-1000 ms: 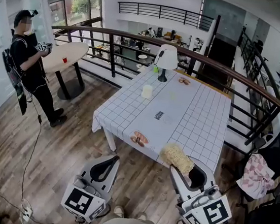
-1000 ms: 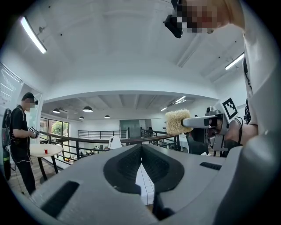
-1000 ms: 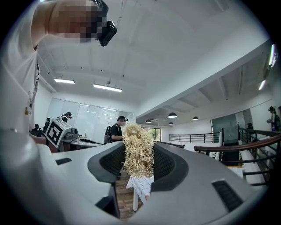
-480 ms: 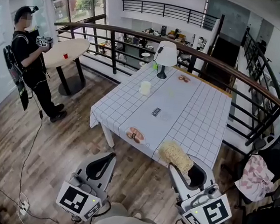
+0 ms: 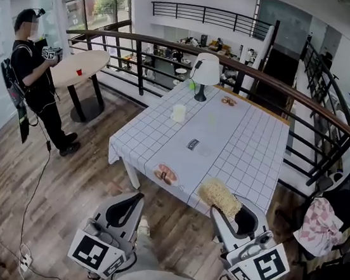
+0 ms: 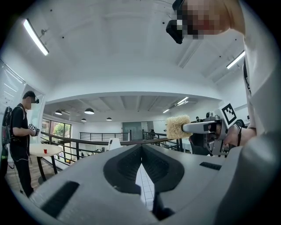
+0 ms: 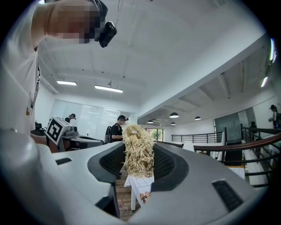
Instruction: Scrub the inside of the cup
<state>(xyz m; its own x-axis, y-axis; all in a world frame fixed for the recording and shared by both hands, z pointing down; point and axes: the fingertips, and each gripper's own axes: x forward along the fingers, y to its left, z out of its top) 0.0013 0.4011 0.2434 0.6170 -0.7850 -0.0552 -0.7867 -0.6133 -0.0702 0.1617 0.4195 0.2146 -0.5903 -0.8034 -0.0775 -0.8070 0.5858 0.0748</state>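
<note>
A pale cup (image 5: 178,112) stands on the checked tablecloth (image 5: 237,151), far ahead of both grippers. My right gripper (image 5: 228,208) is shut on a straw-coloured fibre scrubber (image 5: 220,196), which sticks out past the jaws over the table's near edge. In the right gripper view the scrubber (image 7: 138,149) fills the gap at the right gripper (image 7: 138,154). My left gripper (image 5: 139,197) hangs above the wooden floor, short of the table, shut with nothing in it. In the left gripper view the left gripper (image 6: 141,154) has its tips meeting, and the scrubber (image 6: 178,127) shows off to the right.
A white lamp (image 5: 205,73), two plates of food (image 5: 166,175) (image 5: 230,101) and a dark card (image 5: 192,144) share the table. A person (image 5: 33,79) stands left by a round table (image 5: 82,69). A railing (image 5: 278,86) runs behind; a chair with pink cloth (image 5: 318,225) is at right.
The table has slid a little to the left in the head view and the left gripper has drifted to the lower left. A shoe now shows between the grippers. Both grips look unchanged.
</note>
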